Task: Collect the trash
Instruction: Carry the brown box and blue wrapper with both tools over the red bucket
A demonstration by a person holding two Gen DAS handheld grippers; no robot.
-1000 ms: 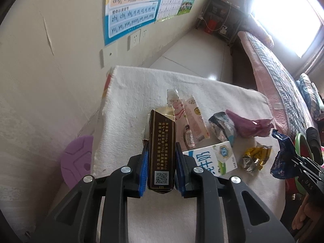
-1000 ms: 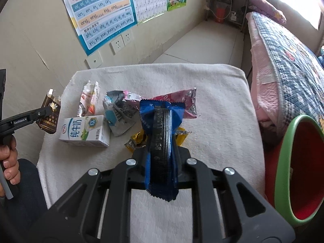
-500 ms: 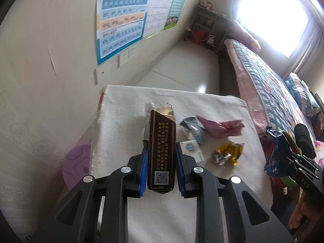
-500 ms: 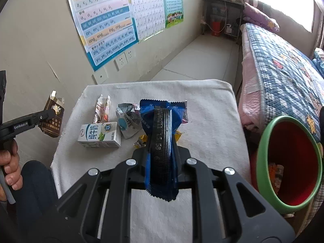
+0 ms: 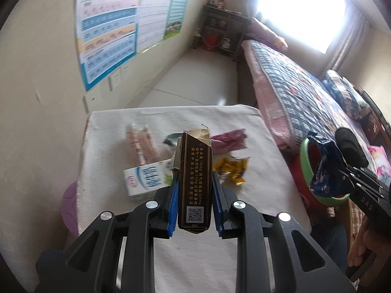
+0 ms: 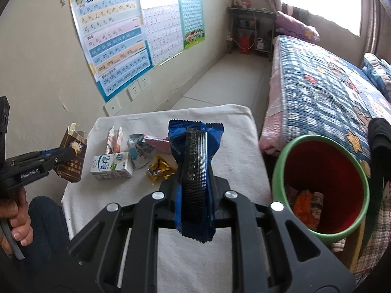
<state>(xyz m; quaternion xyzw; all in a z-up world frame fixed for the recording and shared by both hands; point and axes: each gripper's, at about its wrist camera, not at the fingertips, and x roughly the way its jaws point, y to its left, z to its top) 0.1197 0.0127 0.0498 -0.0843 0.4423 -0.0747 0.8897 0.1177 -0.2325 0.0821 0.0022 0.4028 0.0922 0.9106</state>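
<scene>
While the left gripper point(image 5: 194, 190) pinches a brown cigarette box point(image 5: 194, 180) in the middle of the left view, a milk carton point(image 5: 146, 179) lies on the white table point(image 5: 244, 122) behind it. Over in the right view, the right gripper point(image 6: 195, 190) squeezes a blue wrapper point(image 6: 195, 171) at the middle, with the green bin point(image 6: 320, 185) at the right.

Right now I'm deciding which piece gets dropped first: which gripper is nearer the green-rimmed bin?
Right. The right gripper, shut on the blue wrapper, is right beside the bin. The left gripper, holding the brown carton, hangs off the table's far side.
</scene>
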